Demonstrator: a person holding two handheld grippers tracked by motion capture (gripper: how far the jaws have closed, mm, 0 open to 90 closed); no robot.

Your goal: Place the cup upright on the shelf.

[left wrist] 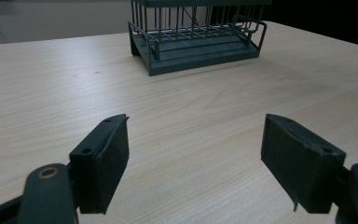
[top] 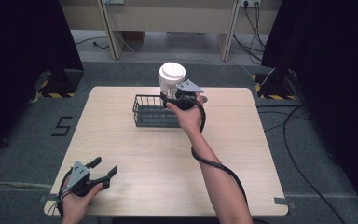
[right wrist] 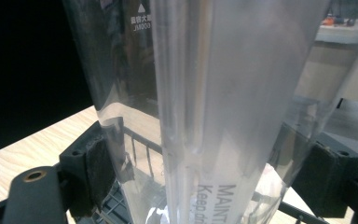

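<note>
A wooden table (top: 135, 154) carries a dark wire basket (top: 150, 112) near its far edge; above the basket's right end, the right gripper (top: 176, 96) clamps a clear jug with a white lid (top: 171, 77), while the left gripper (top: 103, 169), jaws wide apart and empty, rests at the near left corner

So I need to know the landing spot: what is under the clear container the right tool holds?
The dark wire basket sits under the clear container, held in the right tool. Through its wall, basket wires show. The hand hides the basket's right end.
</note>
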